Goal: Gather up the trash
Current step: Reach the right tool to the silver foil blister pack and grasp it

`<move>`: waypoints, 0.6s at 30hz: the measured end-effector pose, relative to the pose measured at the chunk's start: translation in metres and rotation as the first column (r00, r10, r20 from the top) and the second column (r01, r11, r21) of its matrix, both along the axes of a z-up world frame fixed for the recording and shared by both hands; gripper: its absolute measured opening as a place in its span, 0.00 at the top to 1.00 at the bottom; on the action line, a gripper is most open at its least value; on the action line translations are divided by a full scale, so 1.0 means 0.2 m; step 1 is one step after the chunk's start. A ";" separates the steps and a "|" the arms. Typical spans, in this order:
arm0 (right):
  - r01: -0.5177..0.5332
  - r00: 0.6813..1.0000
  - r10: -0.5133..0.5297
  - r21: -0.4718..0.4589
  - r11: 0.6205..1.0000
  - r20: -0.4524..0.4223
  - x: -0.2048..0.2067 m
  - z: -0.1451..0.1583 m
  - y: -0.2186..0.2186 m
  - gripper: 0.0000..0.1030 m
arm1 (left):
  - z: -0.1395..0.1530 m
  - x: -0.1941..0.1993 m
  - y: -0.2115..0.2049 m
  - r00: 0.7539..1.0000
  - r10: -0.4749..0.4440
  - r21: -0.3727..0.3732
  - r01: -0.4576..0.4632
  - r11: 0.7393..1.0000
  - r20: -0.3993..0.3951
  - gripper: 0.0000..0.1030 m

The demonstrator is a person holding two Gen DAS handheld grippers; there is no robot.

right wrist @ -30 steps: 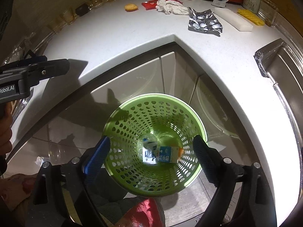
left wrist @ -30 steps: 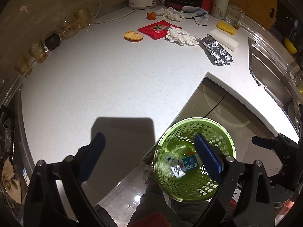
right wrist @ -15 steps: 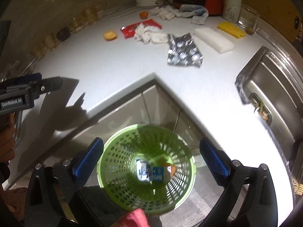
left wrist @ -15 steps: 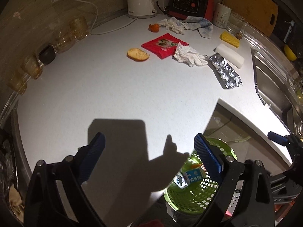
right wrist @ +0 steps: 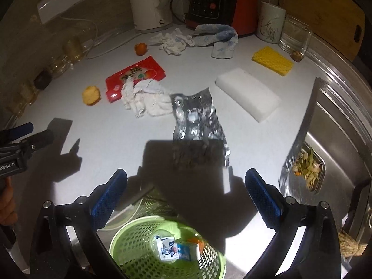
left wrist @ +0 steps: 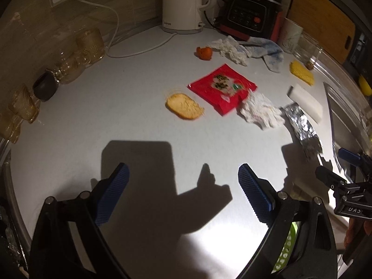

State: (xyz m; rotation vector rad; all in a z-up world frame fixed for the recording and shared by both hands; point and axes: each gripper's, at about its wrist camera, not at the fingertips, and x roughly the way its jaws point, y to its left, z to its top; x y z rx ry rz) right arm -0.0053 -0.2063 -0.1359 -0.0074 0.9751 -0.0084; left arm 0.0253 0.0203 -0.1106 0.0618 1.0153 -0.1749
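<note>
Your white counter (right wrist: 111, 134) spreads ahead of both grippers. Below your right gripper (right wrist: 186, 195), whose jaws stand wide with nothing between them, sits the green basket (right wrist: 130, 251) holding a milk carton (right wrist: 176, 251). Just ahead of it lies the foil wrapper (right wrist: 197, 121), then the crumpled tissue (right wrist: 144, 100). Your left gripper (left wrist: 183, 193) is also wide and empty; ahead of it lie the red packet (left wrist: 220, 86) and bread piece (left wrist: 183, 105).

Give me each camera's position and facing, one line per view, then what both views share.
Left wrist: on the left claw, angled down at the white counter; its open blue fingers show, right claw at the right edge.
Right wrist: on the right claw, open, over the green basket below the counter edge; left claw at the left edge.
Shared: red wrapper, crumpled tissue, foil sheet, kettle.
</note>
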 end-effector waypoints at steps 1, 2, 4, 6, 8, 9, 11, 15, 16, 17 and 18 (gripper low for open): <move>-0.002 1.000 0.002 -0.003 1.000 -0.006 0.04 -0.01 -0.01 0.02 | -0.01 0.04 0.00 1.000 0.009 -0.002 -0.009 1.000 0.001 0.12; -0.004 1.000 0.004 -0.003 1.000 -0.013 0.08 -0.02 -0.02 0.03 | -0.02 0.07 -0.01 1.000 0.021 -0.001 -0.021 1.000 0.002 0.12; -0.010 1.000 0.010 0.003 1.000 -0.026 0.15 -0.04 -0.04 0.03 | -0.03 0.13 -0.02 0.999 0.047 -0.006 -0.047 0.999 -0.002 0.12; -0.022 0.999 0.022 0.005 1.000 -0.041 0.21 -0.06 -0.05 0.03 | -0.06 0.19 -0.02 0.996 0.086 -0.016 -0.087 0.996 -0.009 0.12; -0.045 0.998 0.044 -0.007 0.999 -0.048 0.26 -0.09 -0.06 0.03 | -0.08 0.24 -0.03 0.992 0.129 -0.028 -0.130 0.991 -0.014 0.12; -0.053 0.997 0.052 -0.016 0.998 -0.051 0.27 -0.10 -0.06 0.03 | -0.09 0.26 -0.03 0.989 0.144 -0.027 -0.145 0.989 -0.016 0.12; -0.077 0.995 0.076 -0.028 0.997 -0.059 0.30 -0.12 -0.06 0.03 | -0.12 0.31 -0.04 0.985 0.174 -0.029 -0.175 0.984 -0.022 0.12; -0.122 0.990 0.119 -0.030 0.992 -0.077 0.33 -0.16 -0.08 0.10 | -0.17 0.38 -0.08 0.983 0.184 -0.032 -0.185 0.982 -0.027 0.12; -0.129 0.988 0.126 -0.028 0.991 -0.088 0.34 -0.17 -0.08 0.12 | -0.18 0.39 -0.08 0.982 0.185 -0.029 -0.186 0.982 -0.026 0.12; -0.134 0.987 0.131 -0.028 0.991 -0.091 0.34 -0.18 -0.09 0.13 | -0.20 0.41 -0.09 0.982 0.186 -0.028 -0.187 0.982 -0.029 0.12; -0.142 0.987 0.139 -0.033 0.989 -0.085 0.34 -0.18 -0.09 0.16 | -0.21 0.42 -0.09 0.982 0.187 -0.027 -0.188 0.982 -0.034 0.12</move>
